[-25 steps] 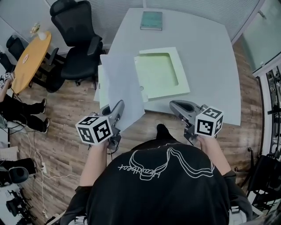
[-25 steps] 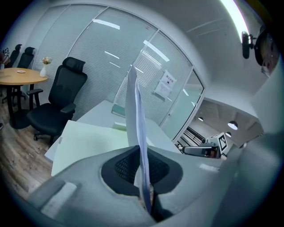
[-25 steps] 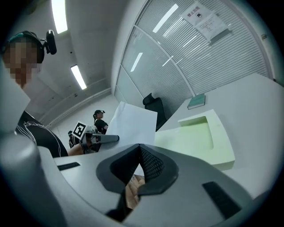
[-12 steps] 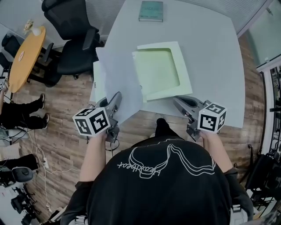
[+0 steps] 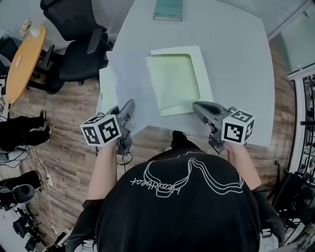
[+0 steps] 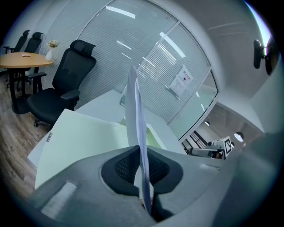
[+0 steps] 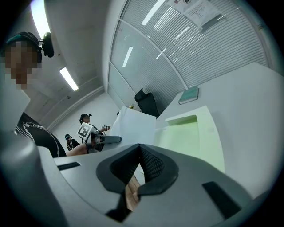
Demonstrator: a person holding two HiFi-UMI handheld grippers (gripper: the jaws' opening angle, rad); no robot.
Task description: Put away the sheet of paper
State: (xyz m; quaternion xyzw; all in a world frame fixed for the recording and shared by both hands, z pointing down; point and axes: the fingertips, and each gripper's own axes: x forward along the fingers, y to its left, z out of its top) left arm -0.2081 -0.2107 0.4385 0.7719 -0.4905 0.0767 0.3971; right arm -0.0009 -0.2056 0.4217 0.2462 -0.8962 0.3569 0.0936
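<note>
The sheet of paper [image 5: 132,81] is pale and stands on edge in my left gripper [image 5: 129,104], which is shut on its near corner. In the left gripper view the paper [image 6: 135,111] rises edge-on from between the pads of the left gripper [image 6: 142,162]. It hangs over the left flap of an open pale green folder [image 5: 173,81] lying on the grey table [image 5: 236,64]. My right gripper [image 5: 198,106] hovers at the table's near edge, right of the folder, shut with nothing in it. The right gripper view shows the right gripper [image 7: 138,153], the folder [image 7: 188,133] and the sheet [image 7: 133,126].
A teal book [image 5: 167,10] lies at the table's far edge. Black office chairs [image 5: 74,49] stand left of the table, beyond them a round wooden table [image 5: 22,59]. A seated person's legs [image 5: 22,130] and cables are on the wood floor at left.
The view has shifted slightly forward. The left gripper keeps its hold on the sheet, which leans a little further over the table. The right gripper has barely moved.
</note>
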